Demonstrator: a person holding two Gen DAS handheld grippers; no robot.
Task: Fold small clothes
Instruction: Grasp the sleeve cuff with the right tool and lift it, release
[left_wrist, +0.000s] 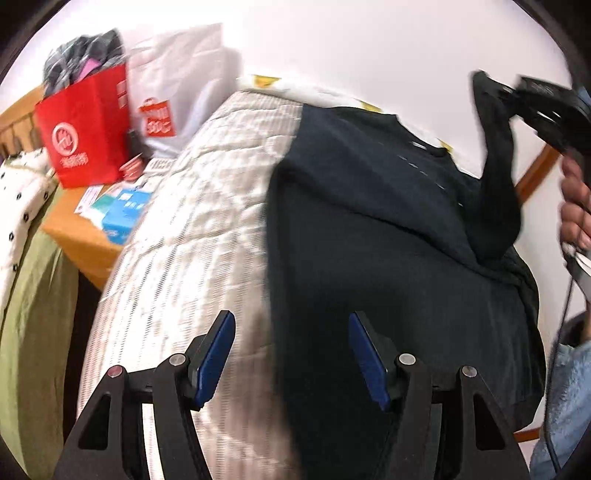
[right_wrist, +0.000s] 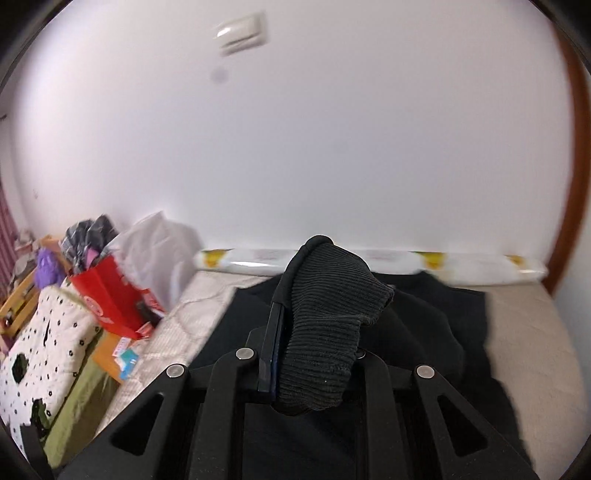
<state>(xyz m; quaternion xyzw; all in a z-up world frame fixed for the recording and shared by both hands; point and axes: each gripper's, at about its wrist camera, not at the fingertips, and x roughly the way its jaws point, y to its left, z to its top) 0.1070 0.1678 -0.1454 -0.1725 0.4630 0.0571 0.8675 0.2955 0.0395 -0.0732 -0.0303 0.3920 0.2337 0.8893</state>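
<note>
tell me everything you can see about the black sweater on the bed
The black sweater is a dark knit garment, spread mostly flat on the pale quilted mattress. One sleeve is lifted: its ribbed cuff is pinched in the right tool, so the sleeve rises off the body and hangs taut. A faint row of light stitches shows near the top. The left tool hovers open over its near edge, not gripping it.
</note>
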